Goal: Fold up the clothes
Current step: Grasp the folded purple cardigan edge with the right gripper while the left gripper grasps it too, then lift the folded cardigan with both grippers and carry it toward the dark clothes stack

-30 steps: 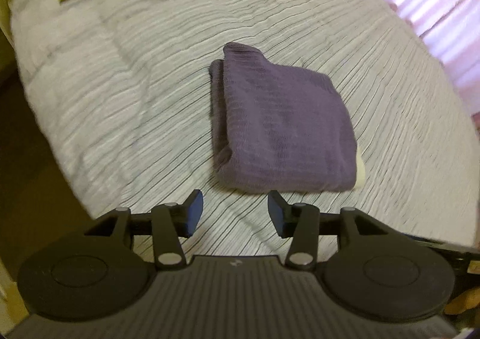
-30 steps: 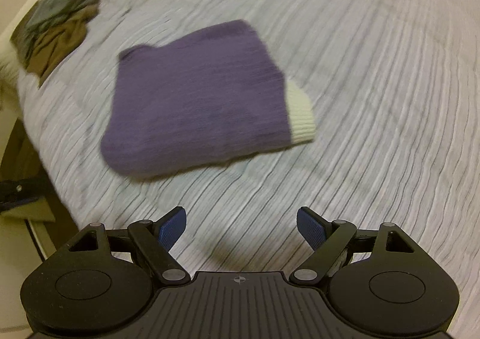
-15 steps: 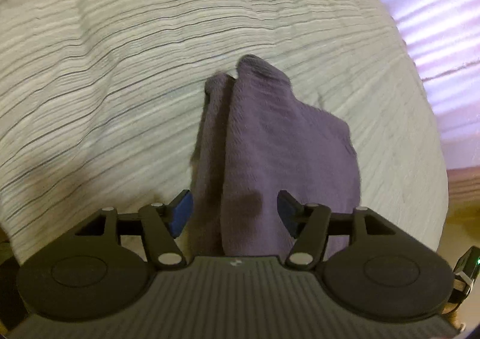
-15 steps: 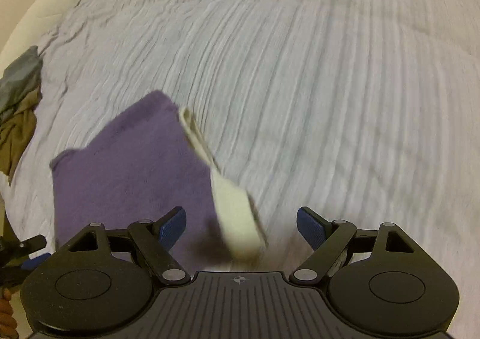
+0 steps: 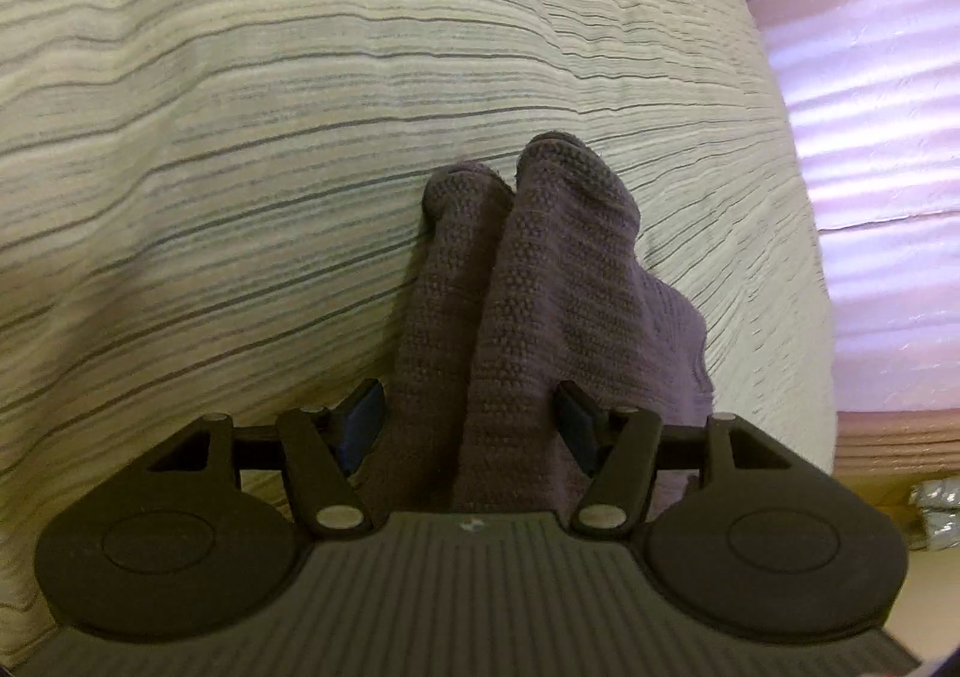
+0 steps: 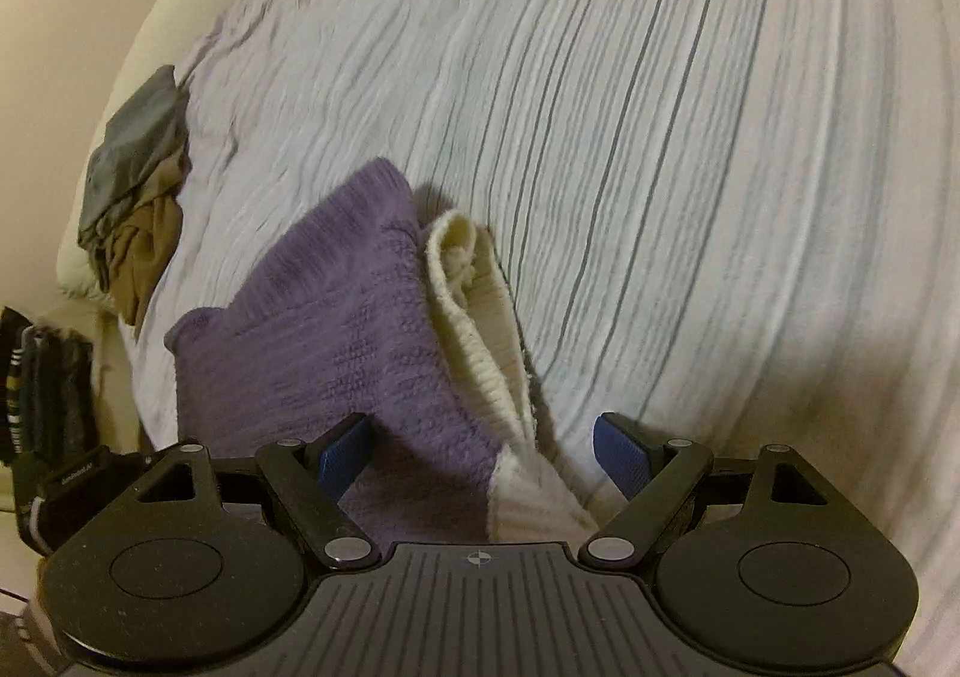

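Folded purple sweater (image 5: 540, 317) lies on the bed (image 5: 240, 137). It's soft chunky knit, so it'll sag; grab thick folded edges. Left gripper (image 5: 471, 425) is opening wide around one end, right gripper (image 6: 486, 452) wide over the cream cuff (image 6: 474, 305), neither pinching.

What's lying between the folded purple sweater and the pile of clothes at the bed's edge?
Only bare striped bedspread separates the purple sweater from the clothes pile; the right wrist view shows it.
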Demonstrator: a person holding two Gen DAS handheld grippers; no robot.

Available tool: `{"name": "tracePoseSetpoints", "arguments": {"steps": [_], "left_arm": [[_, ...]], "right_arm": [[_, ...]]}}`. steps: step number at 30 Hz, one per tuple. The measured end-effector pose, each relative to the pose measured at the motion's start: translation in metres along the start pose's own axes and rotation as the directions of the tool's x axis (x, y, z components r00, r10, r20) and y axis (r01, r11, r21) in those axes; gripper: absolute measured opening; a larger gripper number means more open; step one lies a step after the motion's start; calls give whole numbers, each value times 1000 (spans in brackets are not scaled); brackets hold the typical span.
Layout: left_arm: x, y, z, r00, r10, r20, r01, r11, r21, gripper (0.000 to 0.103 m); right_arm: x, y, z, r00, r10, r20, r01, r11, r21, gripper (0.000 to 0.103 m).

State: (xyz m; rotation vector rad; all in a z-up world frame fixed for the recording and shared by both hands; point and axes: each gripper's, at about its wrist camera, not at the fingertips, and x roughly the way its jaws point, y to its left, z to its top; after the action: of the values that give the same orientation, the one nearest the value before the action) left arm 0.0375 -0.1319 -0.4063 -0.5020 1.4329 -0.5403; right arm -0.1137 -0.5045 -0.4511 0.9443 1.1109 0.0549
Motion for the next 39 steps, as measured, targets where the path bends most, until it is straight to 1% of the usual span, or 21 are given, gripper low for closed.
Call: {"name": "tracePoseSetpoints", "arguments": {"steps": [3,7,8,10,11,12,13,16,18,20,22,25,28,31,33,36,39], "left_arm": [[8,6,4,999,-33,-16,33,999,-12,60],[20,9,8,997,-73,-34,71,997,-36,60],[22,9,9,996,-77,-40,76,997,-32,60],[25,7,12,995,-87,-51,86,996,-26,46],[24,7,14,994,-92,-57,91,996,-25,43],[23,6,15,993,-96,-63,95,995,-25,37],[21,5,17,992,-101,-70,100,995,-18,31],[13,-6,18,992,-94,-89,98,994,45,24],[6,-13,19,990,-91,-104,99,992,80,21],[-1,-22,21,989,-90,-121,104,989,107,20],[-7,-35,24,985,-87,-147,109,983,150,20],[-13,-62,22,974,-86,-210,138,959,246,20],[-15,-93,12,952,-86,-295,188,922,339,20],[-11,-124,-13,917,-73,-393,247,877,413,20],[-4,-145,-36,886,-58,-460,289,845,450,20],[8,-178,-74,832,-27,-554,354,794,494,20],[24,-219,-124,771,17,-636,428,725,539,20]], "right_arm": [[10,-13,10,995,97,-22,-96,993,64,84],[23,-23,16,983,176,-46,-170,978,125,83],[25,-21,16,982,181,-46,-174,977,128,83],[30,-18,14,982,187,-40,-179,973,145,56],[31,-15,11,981,191,-27,-184,970,161,51],[31,-13,8,981,192,-12,-187,967,173,45],[27,-12,5,982,190,6,-188,965,181,40],[12,-6,-7,983,174,57,-182,962,205,35],[2,2,-15,983,163,89,-179,959,222,34],[-12,10,-27,981,154,119,-179,953,245,34],[-28,17,-44,978,143,155,-182,942,280,34],[-57,23,-82,967,115,229,-192,916,353,34],[-92,22,-129,943,82,323,-223,875,430,34],[-129,20,-184,910,27,415,-253,827,501,34],[-154,17,-223,883,-21,469,-271,792,547,34],[-191,13,-281,834,-101,542,-302,739,602,34],[-229,7,-343,772,-191,607,-343,678,650,34]]}}
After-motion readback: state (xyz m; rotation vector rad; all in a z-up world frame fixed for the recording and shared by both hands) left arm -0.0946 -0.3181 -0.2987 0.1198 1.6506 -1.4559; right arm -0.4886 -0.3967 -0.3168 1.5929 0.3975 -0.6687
